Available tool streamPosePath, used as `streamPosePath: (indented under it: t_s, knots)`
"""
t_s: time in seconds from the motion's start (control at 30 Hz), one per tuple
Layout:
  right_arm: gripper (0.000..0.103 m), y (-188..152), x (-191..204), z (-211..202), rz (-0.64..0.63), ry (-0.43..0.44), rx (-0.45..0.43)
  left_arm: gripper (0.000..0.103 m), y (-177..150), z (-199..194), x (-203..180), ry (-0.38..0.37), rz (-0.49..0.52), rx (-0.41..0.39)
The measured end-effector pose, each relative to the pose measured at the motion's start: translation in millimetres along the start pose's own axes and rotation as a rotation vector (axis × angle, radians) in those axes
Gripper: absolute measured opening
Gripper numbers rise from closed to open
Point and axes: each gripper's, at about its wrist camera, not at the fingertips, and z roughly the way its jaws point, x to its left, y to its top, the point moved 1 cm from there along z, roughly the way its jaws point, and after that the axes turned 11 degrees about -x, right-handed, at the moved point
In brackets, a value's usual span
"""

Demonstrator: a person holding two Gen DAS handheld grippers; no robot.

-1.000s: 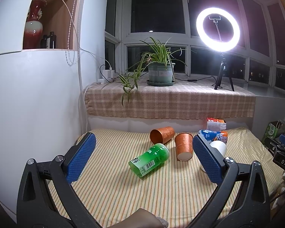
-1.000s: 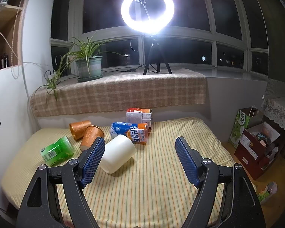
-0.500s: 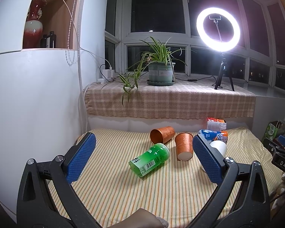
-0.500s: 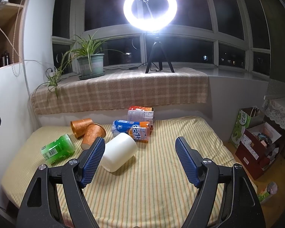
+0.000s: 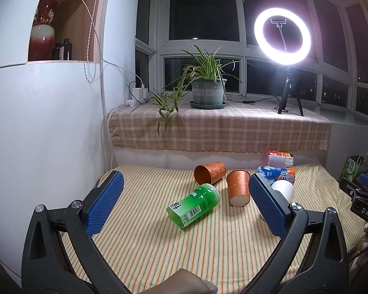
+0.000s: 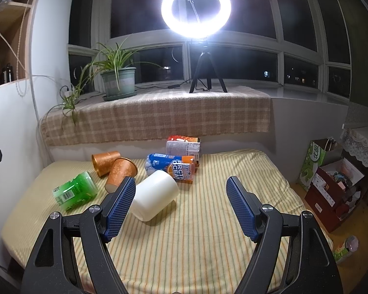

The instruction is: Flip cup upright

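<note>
Several cups lie on their sides on a striped cloth (image 5: 208, 245). A white cup (image 6: 155, 196) lies just ahead of my right gripper's left finger; it also shows in the left wrist view (image 5: 283, 189), partly hidden by a finger. Two orange cups (image 5: 209, 172) (image 5: 238, 187) and a green cup (image 5: 195, 205) lie further left; they also show in the right wrist view: orange cups (image 6: 104, 161) (image 6: 120, 172), green cup (image 6: 74, 192). My left gripper (image 5: 184, 201) is open and empty above the cloth. My right gripper (image 6: 181, 203) is open and empty.
A blue-and-orange snack bag (image 6: 171, 165) and a carton (image 6: 184, 144) lie behind the cups. A checked sill (image 6: 159, 112) holds a potted plant (image 6: 119, 80) and a ring light (image 6: 196, 9). Boxes and bags (image 6: 331, 178) stand on the floor at right. A white wall (image 5: 49, 134) is at left.
My right gripper has drifted slightly left and forward, so the white cup sits closer to its left finger. The left view is unchanged.
</note>
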Motion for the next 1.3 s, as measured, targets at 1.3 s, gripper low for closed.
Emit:
streamPosePath:
  t_s: [1.3]
  knots:
    - [0.076, -15.8, -6.6, 45.1, 0.021, 0.067, 0.113, 0.103, -22.8, 14.0, -7.0, -0.001, 0.020, 0.064]
